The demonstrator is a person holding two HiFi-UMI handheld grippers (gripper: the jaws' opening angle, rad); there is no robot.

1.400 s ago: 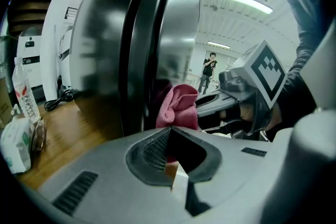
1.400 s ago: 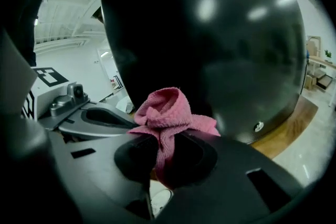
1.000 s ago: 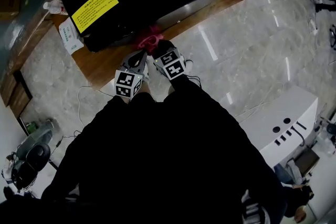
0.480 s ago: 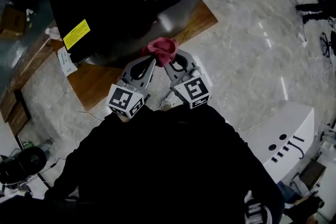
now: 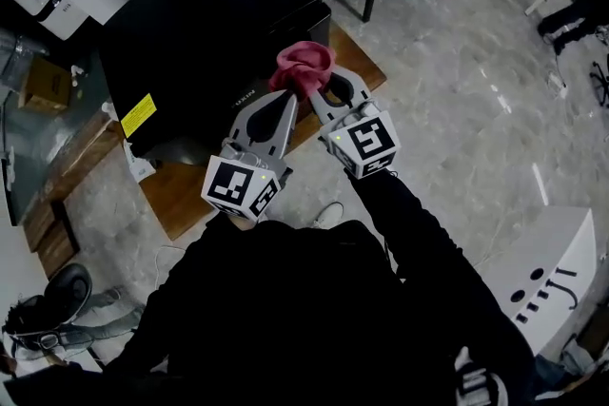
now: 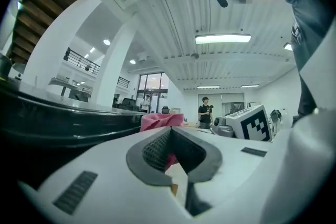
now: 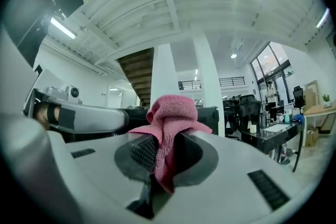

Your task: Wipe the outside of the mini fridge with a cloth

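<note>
The black fridge point(image 5: 209, 33) stands at the left of the head view on a wooden board point(image 5: 176, 195) that lies on the pale stone floor point(image 5: 457, 109). A yellow label point(image 5: 138, 116) sits on the fridge's near face.

Just right of the label, the left hand-held gripper point(image 5: 288, 98) reaches up and away from the person. Its marker cube point(image 5: 243, 185) is nearest the body and its tips are at the lower edge of the cloth point(image 5: 304, 64). In the left gripper view its jaws are drawn together, with a sliver of pink between the grey pads point(image 6: 152, 149) and the rest of the cloth bunched just past the tips.

The cloth is pink and crumpled into a lump. In the head view it lies over the fridge's right front corner, between the two sets of tips. No view shows whether it touches the fridge.

The right hand-held gripper point(image 5: 319, 95) comes in close beside the left one, the two converging on the cloth. In the right gripper view its jaws are clamped on the cloth: a fold runs down between the pads and the bulk stands up above them.

Well apart at the lower right stands a white cabinet point(image 5: 547, 271).
</note>
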